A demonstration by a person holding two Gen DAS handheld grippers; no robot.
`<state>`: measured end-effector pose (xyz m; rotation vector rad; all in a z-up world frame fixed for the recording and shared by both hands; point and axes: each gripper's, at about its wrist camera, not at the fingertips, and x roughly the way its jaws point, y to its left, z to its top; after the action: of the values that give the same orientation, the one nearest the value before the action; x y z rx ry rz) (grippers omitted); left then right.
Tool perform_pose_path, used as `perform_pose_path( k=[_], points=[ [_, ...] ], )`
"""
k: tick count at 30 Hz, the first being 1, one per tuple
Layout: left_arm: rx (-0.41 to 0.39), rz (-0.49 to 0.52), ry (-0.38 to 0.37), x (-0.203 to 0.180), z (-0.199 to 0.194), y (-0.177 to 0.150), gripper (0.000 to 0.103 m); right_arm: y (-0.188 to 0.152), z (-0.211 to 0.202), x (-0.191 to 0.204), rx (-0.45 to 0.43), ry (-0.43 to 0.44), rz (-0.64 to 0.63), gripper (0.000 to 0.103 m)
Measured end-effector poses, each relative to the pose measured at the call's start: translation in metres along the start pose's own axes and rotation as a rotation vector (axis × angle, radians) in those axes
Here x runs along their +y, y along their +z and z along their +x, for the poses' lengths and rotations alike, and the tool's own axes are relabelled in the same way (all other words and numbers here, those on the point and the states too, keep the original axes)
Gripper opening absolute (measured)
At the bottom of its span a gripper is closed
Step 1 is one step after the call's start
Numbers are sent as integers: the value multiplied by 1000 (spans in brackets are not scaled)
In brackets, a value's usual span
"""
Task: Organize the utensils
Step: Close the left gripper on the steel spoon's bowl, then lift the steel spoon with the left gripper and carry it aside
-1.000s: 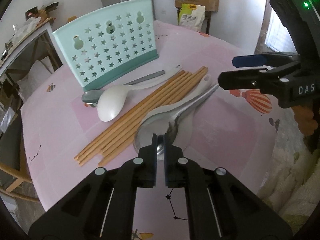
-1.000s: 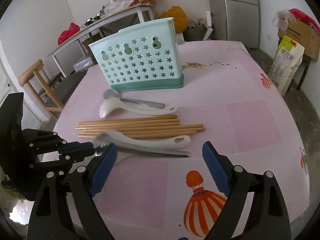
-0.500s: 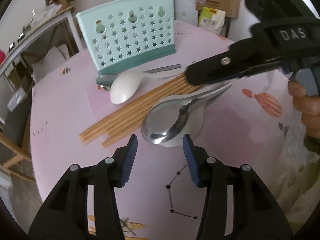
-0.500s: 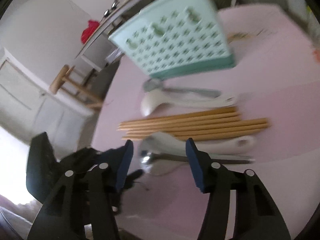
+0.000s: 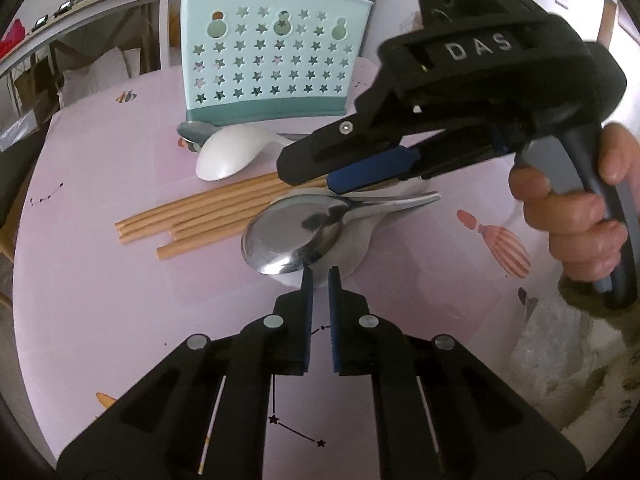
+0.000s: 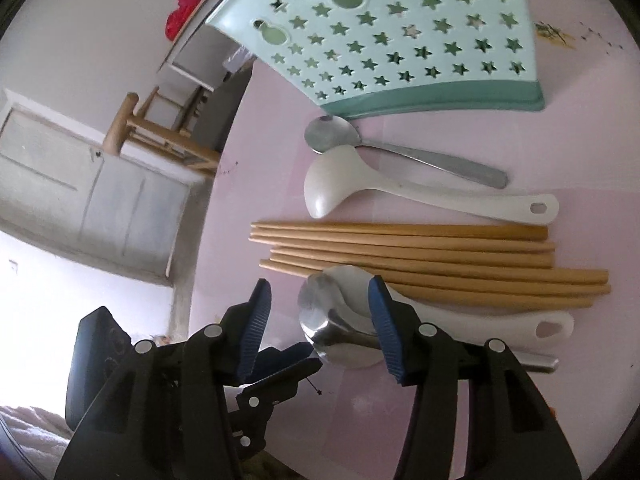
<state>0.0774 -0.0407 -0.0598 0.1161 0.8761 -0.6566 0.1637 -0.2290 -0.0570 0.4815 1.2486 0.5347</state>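
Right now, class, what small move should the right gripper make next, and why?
Probably lower and finish closing. The right gripper has just been closing its fingers, which straddle the steel spoon without gripping it yet. That spoon lies on top of the white spoon.

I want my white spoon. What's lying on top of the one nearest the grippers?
A shiny metal spoon lies on the white plastic spoon, bowl nested over bowl. It covers most of the white bowl; only its rim and handle show.

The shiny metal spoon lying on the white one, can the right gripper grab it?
Probably yes. The right gripper hangs open just over the shiny metal spoon, nothing between. The shut left gripper sits close to the bowl's edge and might crowd it.
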Motion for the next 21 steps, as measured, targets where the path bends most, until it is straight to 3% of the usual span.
perform_pose_path(
  k=[10,21],
  points=[
    [-14,-12,4,-5,1,-9,6,-1,9,12,91,25,-42,50],
    [-26,-8,25,-6,-4,-16,6,-15,8,4,120,155,33,48]
  ],
)
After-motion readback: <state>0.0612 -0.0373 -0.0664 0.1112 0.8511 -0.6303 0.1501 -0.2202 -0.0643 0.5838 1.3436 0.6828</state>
